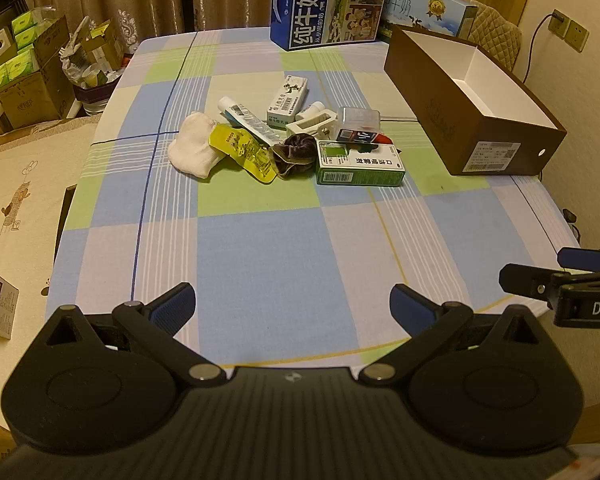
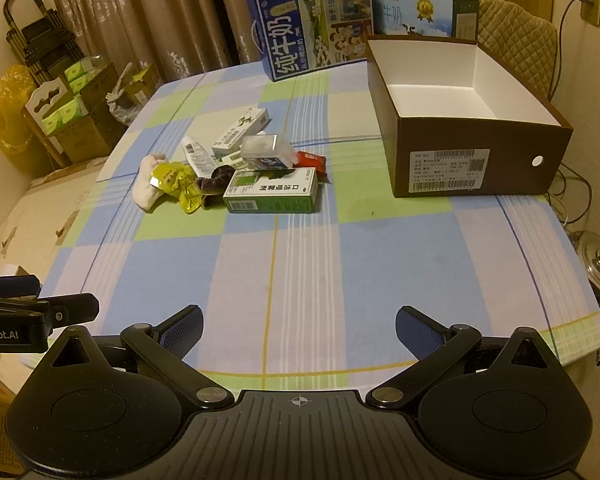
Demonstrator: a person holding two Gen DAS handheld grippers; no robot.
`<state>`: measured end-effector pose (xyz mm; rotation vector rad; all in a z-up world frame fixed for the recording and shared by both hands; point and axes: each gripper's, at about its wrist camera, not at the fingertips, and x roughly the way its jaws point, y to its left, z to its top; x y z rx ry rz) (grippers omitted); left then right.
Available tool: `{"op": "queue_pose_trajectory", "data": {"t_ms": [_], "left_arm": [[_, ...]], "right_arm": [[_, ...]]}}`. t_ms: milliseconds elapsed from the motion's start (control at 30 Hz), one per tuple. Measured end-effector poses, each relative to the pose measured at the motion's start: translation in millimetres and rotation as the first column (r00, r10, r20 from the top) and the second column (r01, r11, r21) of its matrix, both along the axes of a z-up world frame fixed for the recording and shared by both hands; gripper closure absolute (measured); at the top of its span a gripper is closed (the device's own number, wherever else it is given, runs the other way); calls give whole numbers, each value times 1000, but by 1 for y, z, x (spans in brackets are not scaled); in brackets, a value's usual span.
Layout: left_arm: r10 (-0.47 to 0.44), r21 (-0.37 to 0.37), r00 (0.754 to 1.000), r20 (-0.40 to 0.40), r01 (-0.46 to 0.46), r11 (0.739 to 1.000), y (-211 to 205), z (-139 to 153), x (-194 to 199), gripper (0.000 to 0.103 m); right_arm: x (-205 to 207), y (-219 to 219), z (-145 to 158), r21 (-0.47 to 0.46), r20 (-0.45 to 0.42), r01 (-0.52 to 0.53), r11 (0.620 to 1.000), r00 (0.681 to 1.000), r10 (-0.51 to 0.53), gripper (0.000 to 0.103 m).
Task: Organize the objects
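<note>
A small heap of objects lies near the middle of the table (image 1: 260, 248), on its blue, green and pale checked cloth. At the heap's near edge sits a green and white carton (image 1: 358, 164) lying flat, with a dark scrunchie (image 1: 294, 155) touching its left end. Left of the scrunchie is a yellow foil pouch (image 1: 246, 152), and beyond that a white rolled sock (image 1: 194, 150) at the heap's far left. Behind them a white tube (image 1: 248, 120) lies diagonally, a slim white and green box (image 1: 287, 100) lies farther back, and a clear plastic case (image 1: 358, 123) rests on top of a white clip-like piece (image 1: 312, 122). A red packet (image 2: 311, 162) peeks out just right of the clear case.

To the right of the heap, apart from it, stands an open brown box (image 2: 480, 160) with a white interior and a barcode label on its near wall; nothing shows inside it. Two milk cartons, a dark blue one (image 1: 328, 2) and a pale blue one (image 1: 424, 8), stand at the table's far edge.

The left tool (image 1: 292, 306) hovers over the near edge of the table, fingers spread wide and holding nothing. The right tool (image 2: 299, 328) hangs alongside it, likewise released and empty.
</note>
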<state>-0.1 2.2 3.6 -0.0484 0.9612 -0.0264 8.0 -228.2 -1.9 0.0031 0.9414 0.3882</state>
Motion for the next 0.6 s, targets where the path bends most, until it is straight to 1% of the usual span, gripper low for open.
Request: {"op": "queue_pose_trajectory", "data": {"t_ms": [600], "left_arm": [[3,-1,1000,-1,-3,1000,-2,5,-5,1]], "right_arm": [[6,5,4,-1,-2,-4,1000,1000,4,2]]}}
